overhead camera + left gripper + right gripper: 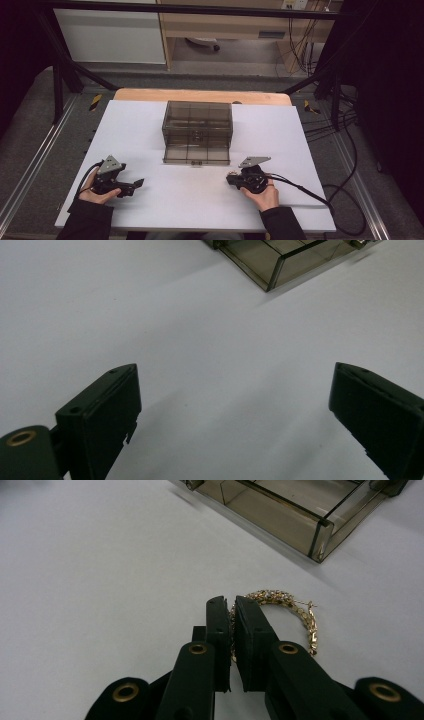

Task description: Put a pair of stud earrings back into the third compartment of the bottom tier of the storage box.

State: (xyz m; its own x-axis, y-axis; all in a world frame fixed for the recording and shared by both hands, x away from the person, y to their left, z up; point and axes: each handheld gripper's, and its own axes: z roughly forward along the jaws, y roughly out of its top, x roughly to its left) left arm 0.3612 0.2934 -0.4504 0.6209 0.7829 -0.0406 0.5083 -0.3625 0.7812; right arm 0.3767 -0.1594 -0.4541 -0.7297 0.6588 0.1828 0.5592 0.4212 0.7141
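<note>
While resting low on white table sheet [165,200] just before smoky clear plastic drawer box [197,131], right gripper [232,602] clenched on gold chain bracelet [300,615] lying on sheet near pulled-out drawer; left gripper [235,405] well apart, jaws spread wide, nothing between
</note>
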